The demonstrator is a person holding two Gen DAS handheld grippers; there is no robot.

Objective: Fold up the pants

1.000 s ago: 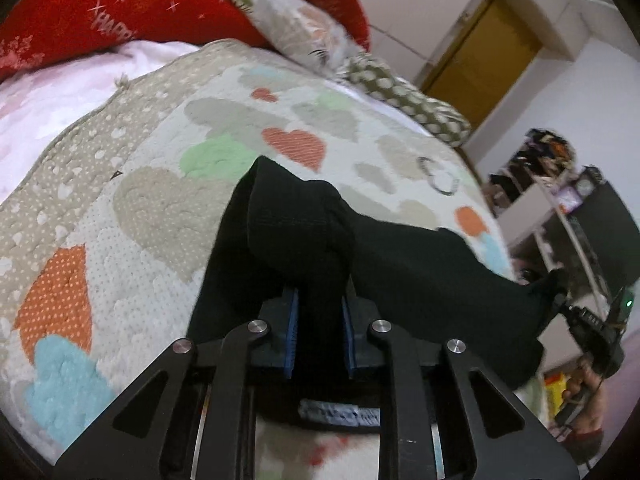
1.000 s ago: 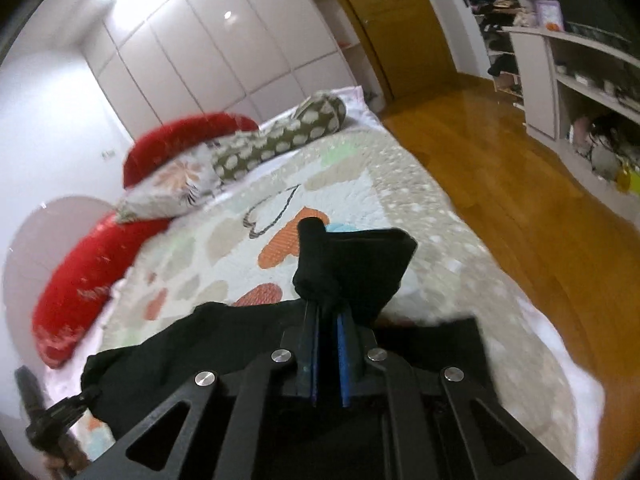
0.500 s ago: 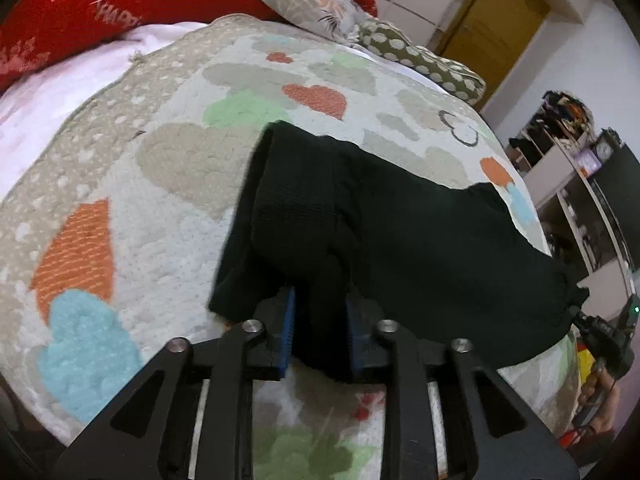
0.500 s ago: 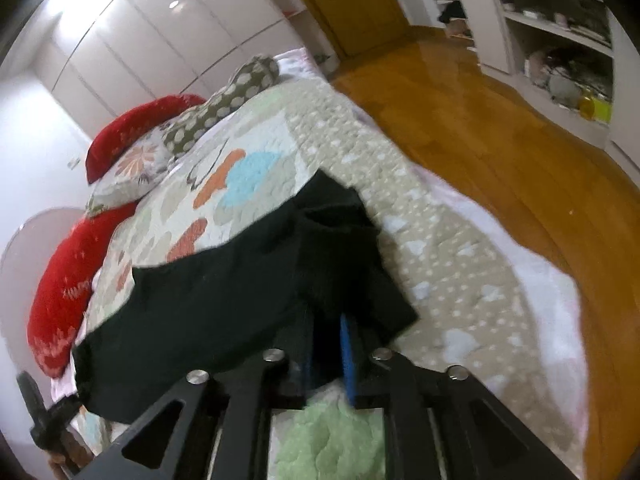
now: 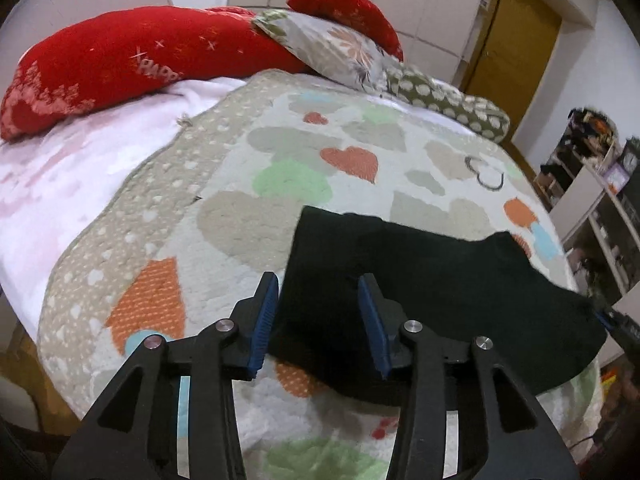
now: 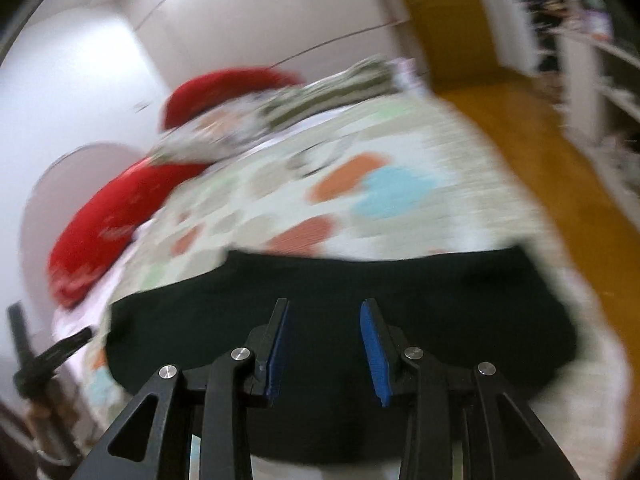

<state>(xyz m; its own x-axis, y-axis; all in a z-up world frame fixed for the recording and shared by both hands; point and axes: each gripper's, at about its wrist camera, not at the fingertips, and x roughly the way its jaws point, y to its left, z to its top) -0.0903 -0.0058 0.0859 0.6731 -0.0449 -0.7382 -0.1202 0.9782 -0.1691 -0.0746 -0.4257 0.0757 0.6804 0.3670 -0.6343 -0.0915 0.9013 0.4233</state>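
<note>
The black pants (image 5: pixel 432 280) lie flat as a folded band across the near part of the heart-patterned quilt (image 5: pixel 280 152). My left gripper (image 5: pixel 320 316) is open and empty, its blue pads either side of the pants' left end. In the right wrist view, which is blurred by motion, the pants (image 6: pixel 340 320) span the quilt's (image 6: pixel 380 168) near edge. My right gripper (image 6: pixel 324 344) is open and empty, just above the middle of the pants. The right gripper's tip shows at the pants' right end in the left wrist view (image 5: pixel 616 324).
Red pillows (image 5: pixel 120 60) and patterned pillows (image 5: pixel 340 52) lie at the head of the bed. A white sheet (image 5: pixel 60 160) shows on the left. A wooden door (image 5: pixel 516 48), shelves (image 5: pixel 600 200) and wood floor (image 6: pixel 560 160) are to the right.
Both grippers have opened and let go of the pants. The raised fabric has dropped flat onto the quilt. Both grippers have drawn back a little.
</note>
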